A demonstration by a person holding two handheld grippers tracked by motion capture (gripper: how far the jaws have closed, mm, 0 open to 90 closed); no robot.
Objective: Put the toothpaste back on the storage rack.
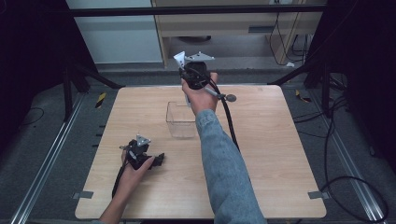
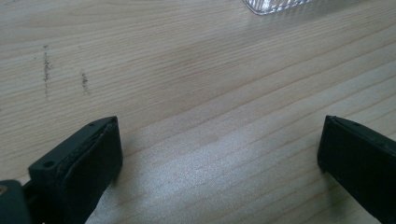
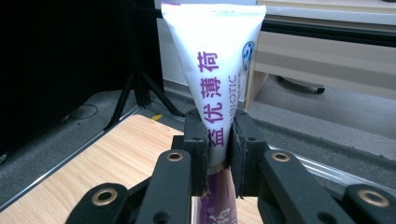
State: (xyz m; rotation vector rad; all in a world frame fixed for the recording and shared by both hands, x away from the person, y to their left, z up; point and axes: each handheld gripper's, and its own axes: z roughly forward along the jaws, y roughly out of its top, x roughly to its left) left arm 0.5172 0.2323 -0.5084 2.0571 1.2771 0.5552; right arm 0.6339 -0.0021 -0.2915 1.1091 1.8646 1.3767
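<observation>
The jaws of the right gripper [image 3: 218, 154] are closed on a white tube [image 3: 215, 70] printed with purple characters, gripped across its lower body; the flat crimped end stands above the jaws and a purple portion hangs below them. The tube is held upright and clear of the table [image 1: 261, 154]. In the high view the right gripper [image 1: 196, 70] is raised beyond the far edge of the table, carried by the right hand [image 1: 201, 93] on a forearm stretched forward in a blue denim sleeve [image 1: 224, 163]; its cable [image 1: 229, 122] trails back along the arm. A clear plastic box [image 1: 180, 120] stands on the table just short of and below the gripped tube.

The jaws of the left gripper [image 2: 219, 154] are spread wide with bare wood between them, and nothing is held. They are seen low over the table, and a corner of the clear box [image 2: 275, 5] lies ahead of them and well apart. In the high view the left gripper [image 1: 142, 154] is held by the left hand [image 1: 135, 170] close to the table surface, near its front left part, the bare forearm entering from the bottom edge.
</observation>
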